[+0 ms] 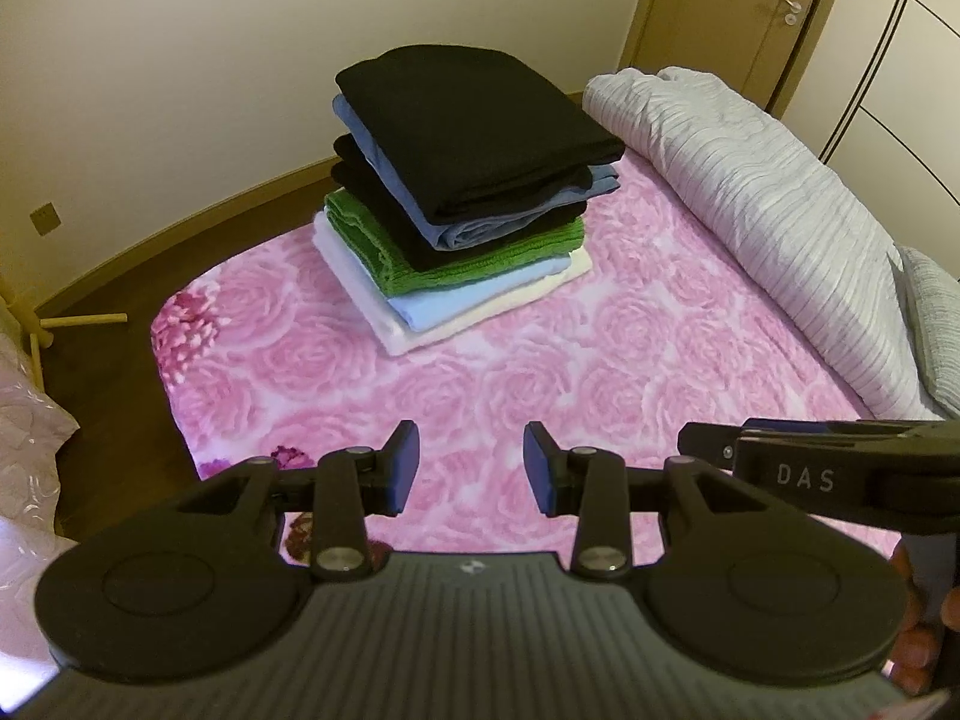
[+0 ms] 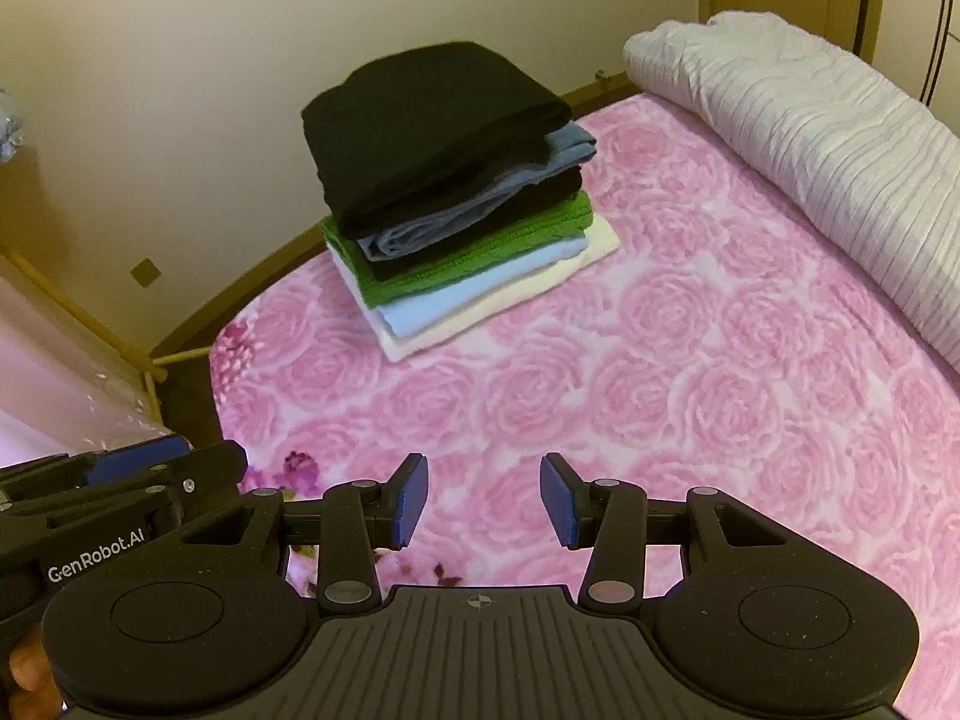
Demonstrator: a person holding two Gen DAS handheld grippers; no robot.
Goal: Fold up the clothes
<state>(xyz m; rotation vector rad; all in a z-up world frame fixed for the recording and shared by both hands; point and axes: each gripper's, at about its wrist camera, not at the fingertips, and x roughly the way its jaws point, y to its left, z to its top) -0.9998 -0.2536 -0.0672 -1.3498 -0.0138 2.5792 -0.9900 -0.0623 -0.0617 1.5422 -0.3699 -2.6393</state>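
Your right gripper (image 2: 483, 498) with jaws apart and empty over the pink rose blanket (image 2: 690, 396), your left gripper (image 2: 138, 462) at lower left, folded clothes stack (image 2: 450, 204) ahead, black on top, what looks like a rolled grey quilt (image 2: 810, 138) at right.

Bedroom, warm indoor light
Cream wall (image 1: 180, 60) w/ wood skirting, dark wood floor (image 1: 108, 324), door (image 1: 738, 6) far right.

You see a pink bed cover (image 1: 540, 360) with big rose shapes. On it sits a pile of clothes (image 1: 462, 192): black on top, then blue, black, green, light blue and cream. Beside the pile lies a grey striped blanket (image 1: 780, 210).
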